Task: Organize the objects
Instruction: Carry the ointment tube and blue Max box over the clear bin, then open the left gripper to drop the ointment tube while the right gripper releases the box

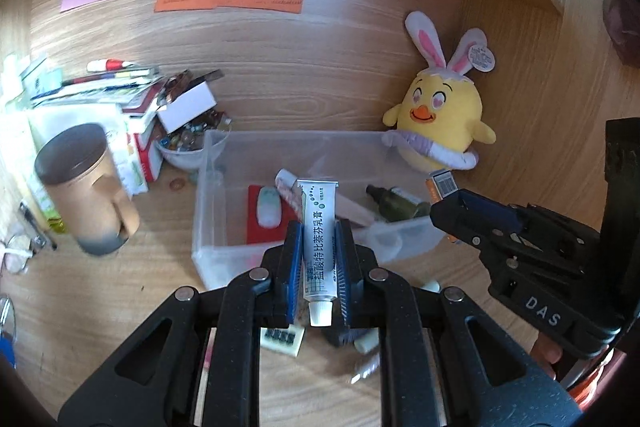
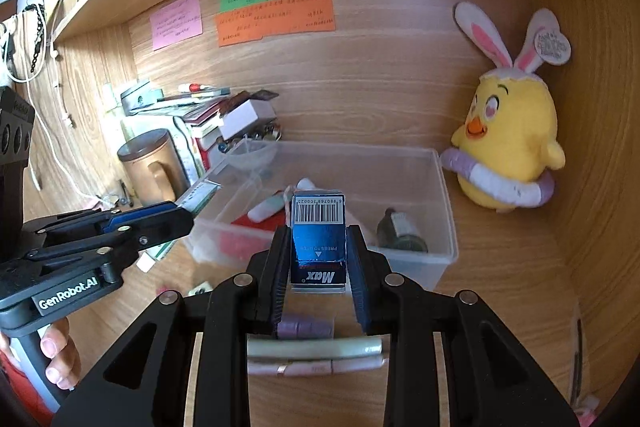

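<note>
A white tube of cream (image 1: 319, 227) is pinched tight between the two blue pads of the left gripper (image 1: 318, 247), with its white cap toward the camera and its flat end up over the clear plastic box (image 1: 208, 227). A small blue box with a barcode (image 2: 319, 235) is squeezed between the pads of the right gripper (image 2: 319, 247), and it too is held in the air in front of the clear box. In the left wrist view, the blue box is seen from the side, poking out of the right gripper's tip, with an orange edge that is hidden in the other view. In the right wrist view, the tube is seen only as a thin slice sticking out of the left gripper. Inside the clear box, a red card with a pale oval thing (image 1: 269, 207) is seen best from the left, and a dark green bottle (image 2: 400, 231) is seen in both views. A brown mug (image 1: 86, 187) is stood to the left of the box, and a yellow chick toy with bunny ears (image 2: 508, 143) is sat to its right. Fingers (image 2: 56, 351) are shown under the left gripper only in the right wrist view.
</note>
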A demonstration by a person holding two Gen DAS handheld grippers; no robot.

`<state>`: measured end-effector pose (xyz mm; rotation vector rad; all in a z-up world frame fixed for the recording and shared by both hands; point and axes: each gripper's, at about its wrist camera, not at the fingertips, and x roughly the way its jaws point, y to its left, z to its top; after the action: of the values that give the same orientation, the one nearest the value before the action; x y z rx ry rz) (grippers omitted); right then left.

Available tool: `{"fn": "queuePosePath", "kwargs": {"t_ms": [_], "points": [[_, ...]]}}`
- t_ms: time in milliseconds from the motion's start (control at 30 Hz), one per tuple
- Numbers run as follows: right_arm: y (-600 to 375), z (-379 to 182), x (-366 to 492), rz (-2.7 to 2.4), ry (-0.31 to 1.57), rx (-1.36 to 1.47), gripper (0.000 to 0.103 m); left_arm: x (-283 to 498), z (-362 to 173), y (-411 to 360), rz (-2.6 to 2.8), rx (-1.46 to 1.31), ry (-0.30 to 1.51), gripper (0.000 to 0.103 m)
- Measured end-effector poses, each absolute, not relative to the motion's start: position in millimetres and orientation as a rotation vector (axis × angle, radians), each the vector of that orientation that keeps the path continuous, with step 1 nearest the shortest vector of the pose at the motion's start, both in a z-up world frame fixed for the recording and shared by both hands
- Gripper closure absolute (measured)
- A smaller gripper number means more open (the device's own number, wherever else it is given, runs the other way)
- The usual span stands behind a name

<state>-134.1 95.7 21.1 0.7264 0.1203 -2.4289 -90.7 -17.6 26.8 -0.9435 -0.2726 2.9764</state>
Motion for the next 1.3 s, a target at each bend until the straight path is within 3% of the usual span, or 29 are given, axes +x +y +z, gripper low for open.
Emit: {"fn": "queuePosePath", "kwargs": {"t_ms": [467,733,1300], "points": [[84.7,31.6,-177.8,-2.475,0.159,0.757,0.078,-151.8,27.5,-28.4,2.939,-1.037,-0.304,0.087],[76.0,2.5,-210.1,-2.394,0.118,0.906,0.078,-172.6,2.5,-28.5,2.922,-1.148,-0.305,0.087],[57.1,-19.4,-216.4,-2.382,0.213,0.956,0.077,-171.5,-1.1,-27.3,2.912,-1.155,-0.278,0.086]]}}
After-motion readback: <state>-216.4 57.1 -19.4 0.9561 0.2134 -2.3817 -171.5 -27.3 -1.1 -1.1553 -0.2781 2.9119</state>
